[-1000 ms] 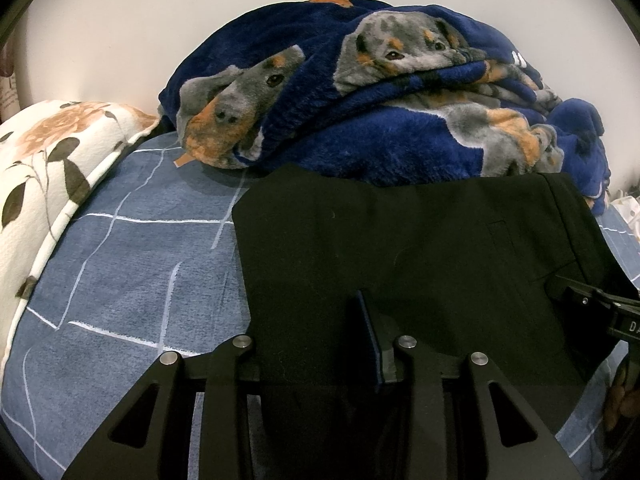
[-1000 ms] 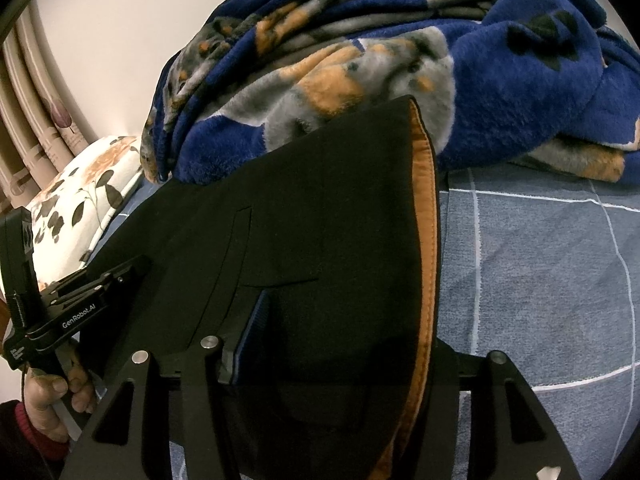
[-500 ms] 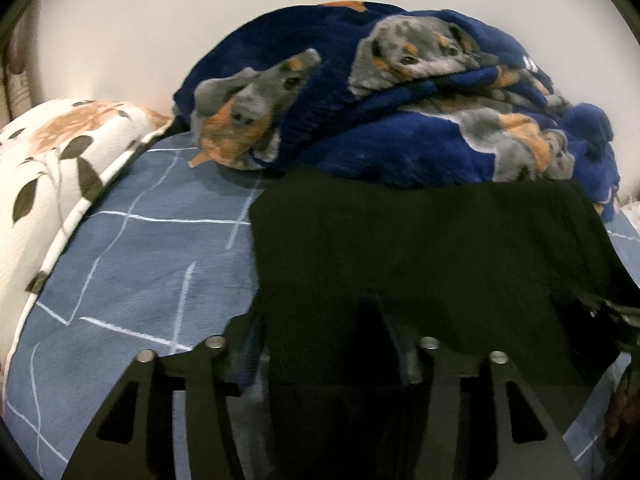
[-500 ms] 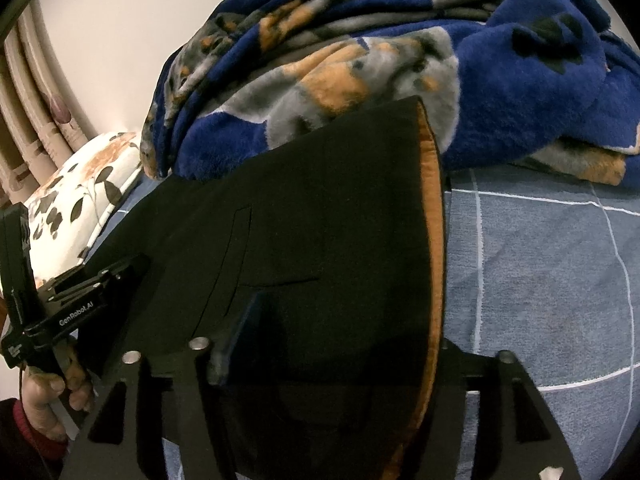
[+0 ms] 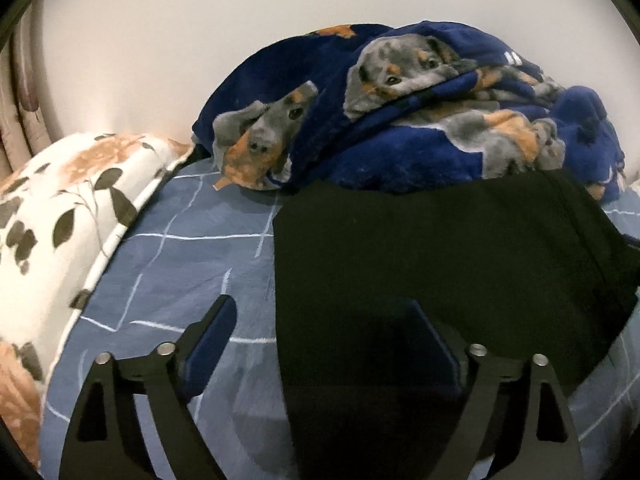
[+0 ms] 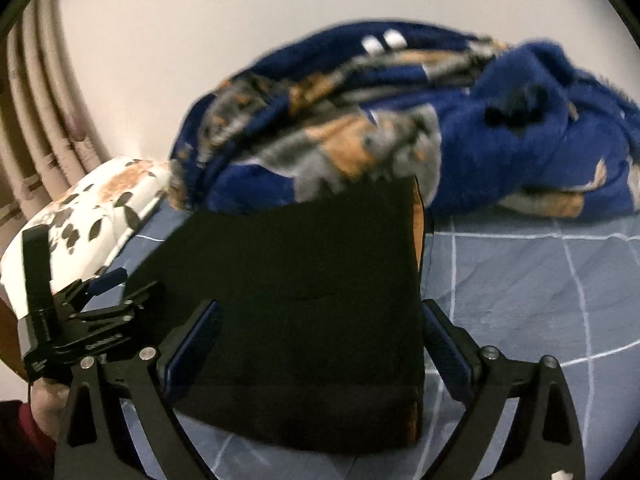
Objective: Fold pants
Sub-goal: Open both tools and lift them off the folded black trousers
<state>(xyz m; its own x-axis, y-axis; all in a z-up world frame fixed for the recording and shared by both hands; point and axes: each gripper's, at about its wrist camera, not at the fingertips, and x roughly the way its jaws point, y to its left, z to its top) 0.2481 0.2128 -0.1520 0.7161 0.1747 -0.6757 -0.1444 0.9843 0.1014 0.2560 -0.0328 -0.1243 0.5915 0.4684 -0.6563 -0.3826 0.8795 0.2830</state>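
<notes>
Looking along both wrists, I see the folded black pants lying flat on the bed's blue grid-lined sheet, backed by a heaped navy dog-print blanket, a floral pillow and a plain pale wall. My left gripper and right gripper both stand wide, gripping nothing, fingers straddling the near edge of the pants.

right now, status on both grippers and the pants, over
Left gripper open, right gripper open, neither holding cloth. Black pants folded flat on the blue checked sheet. Dog-print blanket heaped against the pants' far edge.
</notes>
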